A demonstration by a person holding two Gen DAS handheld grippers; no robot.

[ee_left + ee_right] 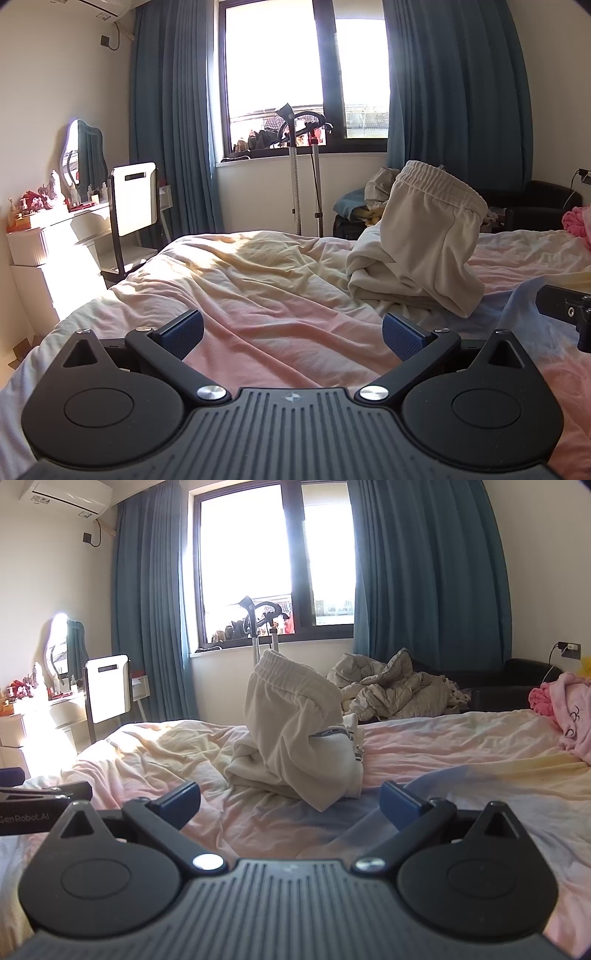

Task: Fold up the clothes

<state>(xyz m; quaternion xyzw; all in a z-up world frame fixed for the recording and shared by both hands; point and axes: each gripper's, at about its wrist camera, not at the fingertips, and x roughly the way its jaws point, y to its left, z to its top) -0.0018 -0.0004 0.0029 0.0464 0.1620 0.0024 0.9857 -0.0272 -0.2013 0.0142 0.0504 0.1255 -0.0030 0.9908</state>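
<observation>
Cream trousers (421, 236) with an elastic waistband stand bunched in a heap on the bed, the waistband uppermost; in the right wrist view the trousers (291, 731) sit straight ahead. My left gripper (291, 334) hovers open over the pink sheet, short and left of the heap, nothing between its blue pads. My right gripper (290, 805) is open too, just in front of the heap without touching it. Part of the right gripper (565, 308) shows at the edge of the left wrist view, and the left gripper (44, 801) at the edge of the right one.
The bed (258, 280) carries a rumpled pink and yellow sheet. A pink garment (569, 712) lies at the far right. Crumpled bedding (399, 690) is piled behind the bed. A garment steamer stand (306, 147) is by the window, a dresser with a mirror (66, 206) at left.
</observation>
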